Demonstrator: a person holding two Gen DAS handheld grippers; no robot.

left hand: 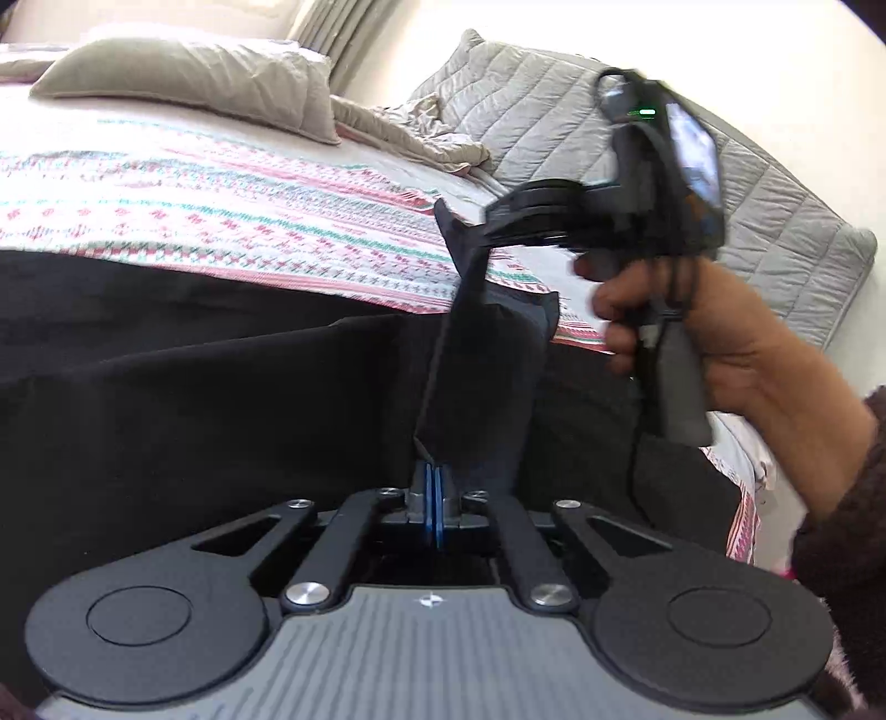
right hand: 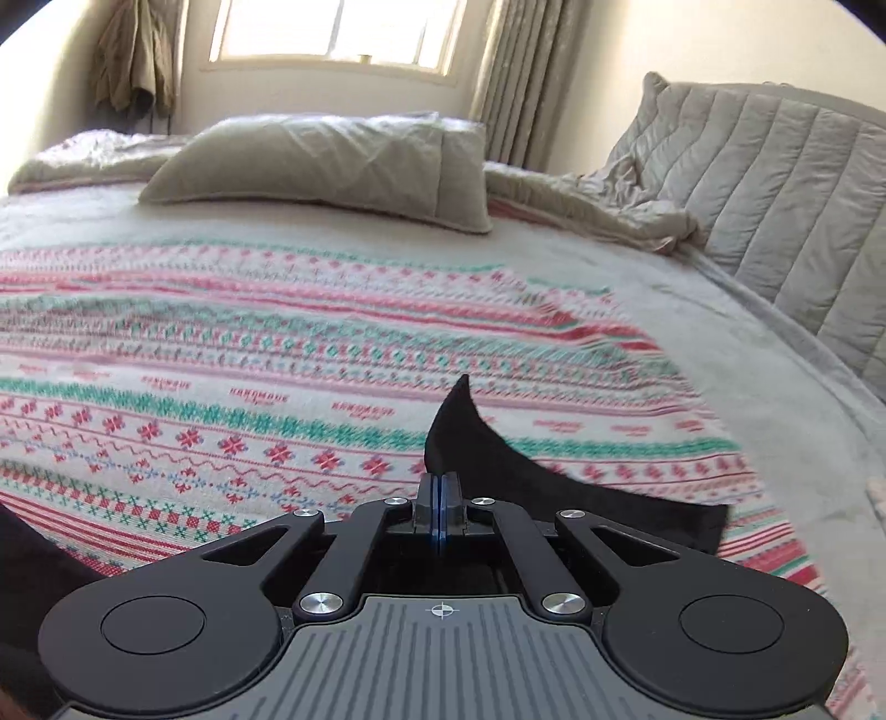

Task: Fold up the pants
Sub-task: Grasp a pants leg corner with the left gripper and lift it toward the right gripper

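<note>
Across the patterned bedspread (right hand: 232,343) lie the black pants (left hand: 194,360), soft, limp, light cloth (likely to sag), best taken at hem corners, where the left gripper (left hand: 433,487) and right gripper (right hand: 440,501) each pinch 1 edge.

Daylight pours in through the window (right hand: 332,33), which is blown out to near white, and the wall beside it glares. The pillow (right hand: 332,166) below the window is softly lit, with a faint shadow under its front edge. Both views bow at the edges, with dark corners. In the left wrist view the right hand (left hand: 692,332) is smeared, probably by motion.
</note>
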